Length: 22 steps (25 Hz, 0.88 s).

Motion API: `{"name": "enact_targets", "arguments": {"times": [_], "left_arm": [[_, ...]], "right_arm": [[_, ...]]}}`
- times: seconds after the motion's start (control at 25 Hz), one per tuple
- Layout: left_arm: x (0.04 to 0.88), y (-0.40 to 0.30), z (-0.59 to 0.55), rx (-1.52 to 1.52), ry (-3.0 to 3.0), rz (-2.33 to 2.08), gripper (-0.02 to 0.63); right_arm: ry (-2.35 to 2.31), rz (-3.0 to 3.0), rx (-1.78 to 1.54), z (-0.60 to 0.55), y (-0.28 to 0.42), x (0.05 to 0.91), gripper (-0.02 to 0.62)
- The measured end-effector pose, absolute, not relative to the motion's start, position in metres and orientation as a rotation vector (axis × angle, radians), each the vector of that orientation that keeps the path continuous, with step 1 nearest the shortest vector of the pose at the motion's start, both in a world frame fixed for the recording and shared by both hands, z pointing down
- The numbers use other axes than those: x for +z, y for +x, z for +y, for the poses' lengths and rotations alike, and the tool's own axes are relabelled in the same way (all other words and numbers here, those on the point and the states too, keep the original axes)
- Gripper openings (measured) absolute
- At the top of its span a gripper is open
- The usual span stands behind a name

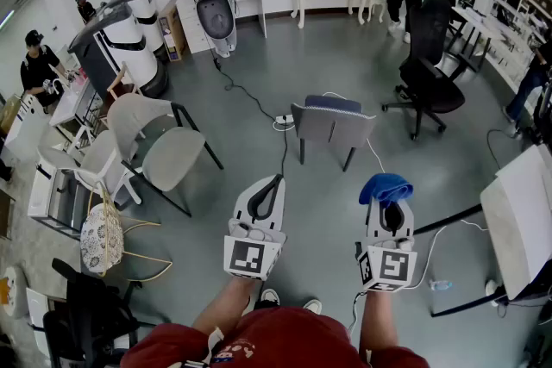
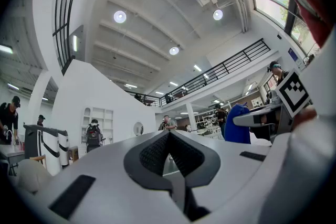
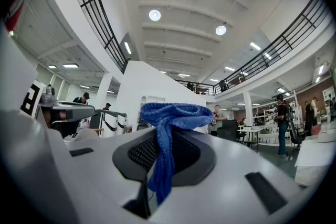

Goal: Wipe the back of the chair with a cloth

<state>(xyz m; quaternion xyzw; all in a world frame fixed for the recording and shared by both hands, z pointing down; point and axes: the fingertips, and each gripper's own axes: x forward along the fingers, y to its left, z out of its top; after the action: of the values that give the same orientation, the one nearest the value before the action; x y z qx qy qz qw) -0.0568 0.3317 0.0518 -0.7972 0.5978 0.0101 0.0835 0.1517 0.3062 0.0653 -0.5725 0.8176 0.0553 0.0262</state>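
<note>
While the grey chair stood well off on the far floor, its back facing the person and running left to right, the blue cloth hung clamped in the right gripper, near and slightly right of the chair; the left gripper was closed on nothing.

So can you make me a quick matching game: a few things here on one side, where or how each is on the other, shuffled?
Things:
1. blue knitted cloth
2. left gripper
3. grey padded chair
4. black swivel office chair

Places or states:
a. jaws together, nothing between them
b. on the floor straight ahead
c. clamped in the right gripper
d. further back, to the right

Pairs: 1-c, 2-a, 3-b, 4-d
</note>
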Motion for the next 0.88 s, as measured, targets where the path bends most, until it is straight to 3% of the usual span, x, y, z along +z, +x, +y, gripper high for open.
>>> {"name": "enact_targets", "arguments": {"times": [0.88], "left_arm": [[0.069, 0.025, 0.359, -0.038, -2.394, 1.771, 0.014]], "right_arm": [[-1.755, 2.503, 0.034, 0.33, 0.232, 0.096, 0.06]]}}
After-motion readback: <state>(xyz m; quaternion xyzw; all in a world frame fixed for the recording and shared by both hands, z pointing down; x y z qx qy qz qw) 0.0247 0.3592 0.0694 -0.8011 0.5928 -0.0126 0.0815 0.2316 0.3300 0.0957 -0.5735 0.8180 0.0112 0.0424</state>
